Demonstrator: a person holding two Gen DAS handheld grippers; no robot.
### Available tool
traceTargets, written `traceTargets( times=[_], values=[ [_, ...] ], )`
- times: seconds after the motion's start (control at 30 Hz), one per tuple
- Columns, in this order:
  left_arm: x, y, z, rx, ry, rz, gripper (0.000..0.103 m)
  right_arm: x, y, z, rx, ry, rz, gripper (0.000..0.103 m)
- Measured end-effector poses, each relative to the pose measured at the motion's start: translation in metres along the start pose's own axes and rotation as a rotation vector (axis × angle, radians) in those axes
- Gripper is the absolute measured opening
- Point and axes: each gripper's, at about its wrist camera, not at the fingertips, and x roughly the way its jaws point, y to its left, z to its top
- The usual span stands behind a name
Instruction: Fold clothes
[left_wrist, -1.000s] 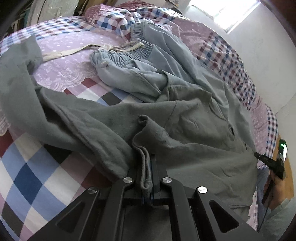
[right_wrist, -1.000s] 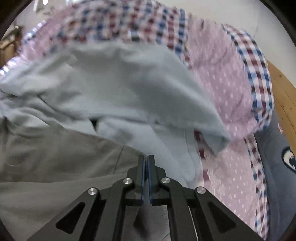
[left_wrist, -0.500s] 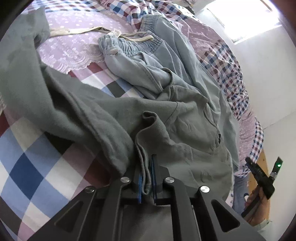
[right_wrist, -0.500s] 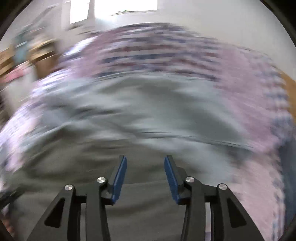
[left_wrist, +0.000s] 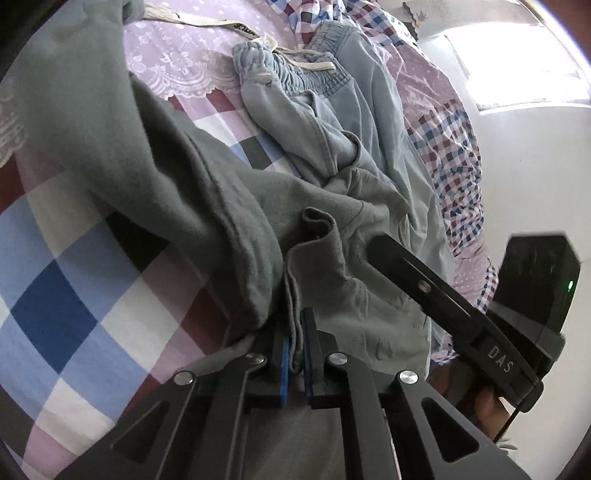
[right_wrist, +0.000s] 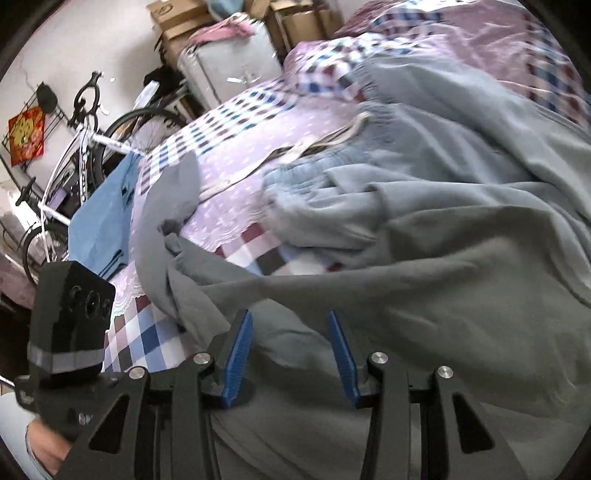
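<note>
A crumpled grey shirt (left_wrist: 207, 206) lies across the chequered bed. My left gripper (left_wrist: 295, 354) is shut on a bunched fold of the grey shirt at its near edge. In the right wrist view the same grey shirt (right_wrist: 424, 302) fills the foreground. My right gripper (right_wrist: 291, 354) hovers just above it, jaws open, blue pads apart with nothing pinched between them. The right gripper's black body (left_wrist: 461, 314) reaches in from the right in the left wrist view, close beside the held fold. Light blue drawstring trousers (left_wrist: 332, 110) lie behind the shirt, partly under it.
The bed sheet (left_wrist: 66, 295) is chequered blue, white and maroon with lilac lace panels. A folded blue garment (right_wrist: 99, 225) rests at the bed's far left edge. Beyond it stand a bicycle (right_wrist: 77, 147), a grey cabinet (right_wrist: 229, 70) and cardboard boxes. A white wall (left_wrist: 524, 166) borders the bed.
My right gripper swung fast from the trousers' side over to the grey shirt beside the left gripper, and its jaws went from shut to open. The left gripper rolled and kept its hold.
</note>
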Motion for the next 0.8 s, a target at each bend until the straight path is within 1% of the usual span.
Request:
traceTargets(
  times=[0.07,0.1,0.13,0.17,0.27,0.37,0.4,0.43,0.47,0.5,0.53,0.57,0.6,0.67,0.7,0.73,0.77,0.8],
  values=[
    [0.001,0.001,0.001,0.002,0.006,-0.005,0.006,0.014,0.007,0.001,-0.02,0.032,-0.031,0.046],
    [0.001,0.002,0.001,0.002,0.008,-0.007,0.006,0.016,0.01,0.001,-0.031,0.035,-0.046,0.04],
    [0.001,0.003,0.001,0.0,0.011,-0.011,0.005,0.018,0.012,0.0,-0.041,0.037,-0.061,0.012],
    [0.002,0.003,0.001,-0.001,0.013,-0.013,0.005,0.017,0.014,-0.001,-0.05,0.027,-0.078,0.004],
    [0.002,0.004,0.001,0.003,0.008,-0.015,0.005,0.0,0.024,0.0,-0.067,-0.048,-0.125,0.004],
    [0.001,0.002,0.002,0.011,-0.012,-0.025,0.005,-0.007,0.029,0.003,-0.058,-0.097,-0.198,0.006],
    [0.002,0.002,0.002,0.012,-0.015,-0.022,0.005,-0.006,0.029,0.004,-0.054,-0.1,-0.233,0.01],
    [0.002,0.002,0.002,0.013,-0.018,-0.019,0.006,-0.002,0.027,0.005,-0.05,-0.093,-0.276,0.019],
    [0.003,0.002,0.002,0.014,-0.018,-0.012,0.006,0.002,0.024,0.007,-0.045,-0.086,-0.319,0.026],
    [0.004,0.002,0.001,0.014,-0.018,-0.004,0.006,0.006,0.022,0.008,-0.04,-0.079,-0.362,0.045],
    [0.004,0.003,0.002,0.013,-0.019,-0.004,0.006,0.01,0.019,0.01,-0.035,-0.071,-0.405,0.052],
    [0.004,0.002,0.002,0.014,-0.016,-0.003,0.006,0.008,0.017,0.011,-0.025,-0.087,-0.436,0.052],
    [0.004,0.002,0.002,0.015,-0.014,-0.002,0.006,-0.001,0.015,0.011,-0.003,-0.124,-0.464,0.053],
    [0.001,0.001,0.005,0.011,-0.009,-0.003,0.006,-0.021,0.011,0.011,0.046,-0.199,-0.522,0.059],
    [-0.002,0.001,0.006,0.006,-0.01,-0.003,0.007,-0.031,0.009,0.01,0.064,-0.231,-0.537,0.066],
    [-0.005,0.0,0.007,0.001,-0.012,-0.004,0.011,-0.042,0.007,0.008,0.088,-0.265,-0.544,0.072],
    [-0.009,0.0,0.008,-0.001,-0.02,-0.005,0.015,-0.054,0.005,0.004,0.115,-0.294,-0.54,0.074],
    [-0.013,0.0,0.009,-0.002,-0.029,-0.007,0.027,-0.064,0.004,0.0,0.138,-0.314,-0.529,0.076]
  ],
)
